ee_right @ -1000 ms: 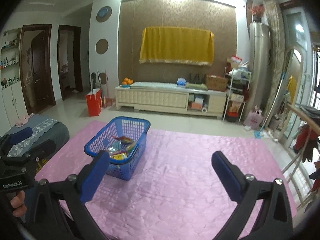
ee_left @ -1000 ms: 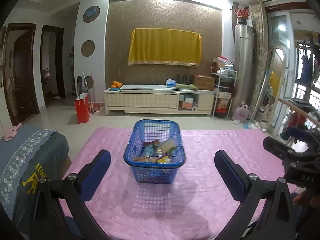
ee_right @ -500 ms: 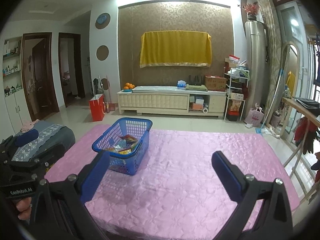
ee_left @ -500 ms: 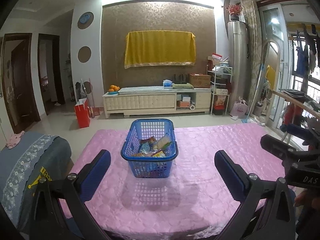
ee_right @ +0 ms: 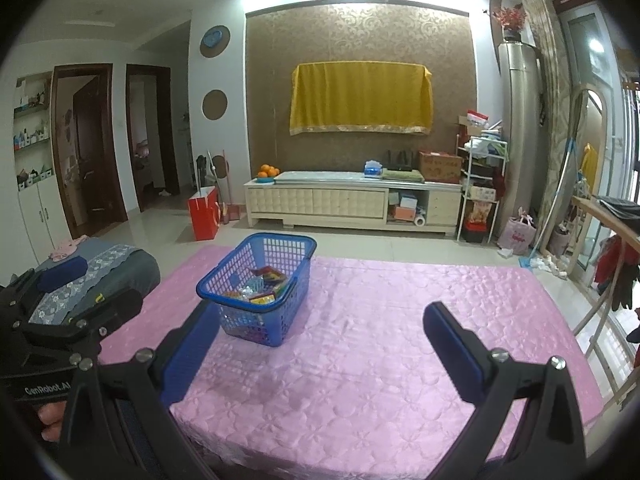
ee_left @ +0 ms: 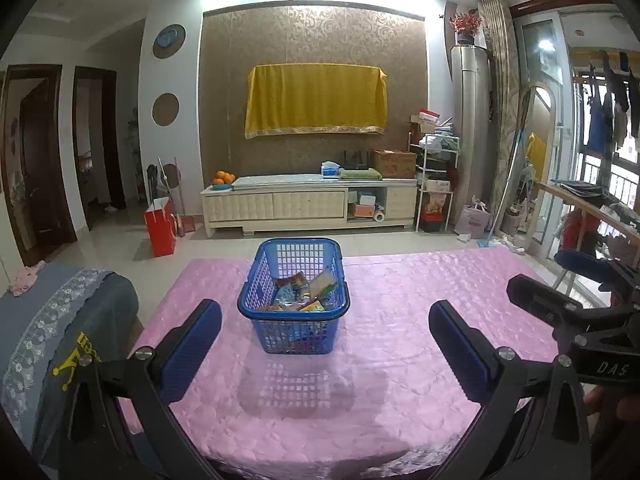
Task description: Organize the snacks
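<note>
Trouble from here, as I judge it, would come from the light blue basket [ee_left: 294, 294] tipping or sliding on the slick pink worktop [ee_left: 400, 320] if a finger catches its rim, since it stands loose and well ahead of both sets of fingers. Counted: one basket, a jumble of snack packets [ee_left: 304, 294] inside it too overlapped to number, nothing loose on the cloth. Left gripper [ee_left: 325, 338] and right gripper [ee_right: 320, 340] both gape wide, holding nothing.

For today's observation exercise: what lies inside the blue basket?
The blue basket holds several colourful snack packets. Anything beneath the top packets is covered, so the count is unclear.
</note>
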Demonstrator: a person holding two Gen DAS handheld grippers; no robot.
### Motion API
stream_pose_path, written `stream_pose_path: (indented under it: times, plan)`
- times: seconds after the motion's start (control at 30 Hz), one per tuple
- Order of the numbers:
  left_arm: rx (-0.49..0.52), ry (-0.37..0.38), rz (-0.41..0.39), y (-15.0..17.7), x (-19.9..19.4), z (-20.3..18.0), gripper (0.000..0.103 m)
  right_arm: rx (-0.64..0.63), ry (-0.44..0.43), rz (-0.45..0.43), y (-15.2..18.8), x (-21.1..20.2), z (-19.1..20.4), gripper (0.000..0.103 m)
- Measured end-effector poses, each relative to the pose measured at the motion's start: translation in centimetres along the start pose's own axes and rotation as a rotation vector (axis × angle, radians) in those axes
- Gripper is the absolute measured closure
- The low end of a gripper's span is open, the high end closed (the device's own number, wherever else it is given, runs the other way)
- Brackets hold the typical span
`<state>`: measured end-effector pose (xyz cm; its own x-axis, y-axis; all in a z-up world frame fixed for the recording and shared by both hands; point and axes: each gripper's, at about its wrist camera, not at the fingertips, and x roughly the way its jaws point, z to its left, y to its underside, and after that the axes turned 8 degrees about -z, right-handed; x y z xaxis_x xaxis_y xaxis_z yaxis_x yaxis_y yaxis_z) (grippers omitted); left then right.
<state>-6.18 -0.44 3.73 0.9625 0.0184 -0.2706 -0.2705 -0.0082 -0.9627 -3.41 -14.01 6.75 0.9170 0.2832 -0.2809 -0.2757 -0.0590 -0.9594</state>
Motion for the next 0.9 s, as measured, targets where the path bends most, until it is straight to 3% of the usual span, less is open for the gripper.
stream_pose_path:
  times: [0.9]
  plan:
    - [-0.018, 0.026, 0.023, 0.29, 0.20, -0.08, 0.000, -0.016, -0.010, -0.003, -0.21, -0.64, 0.44, 0.000]
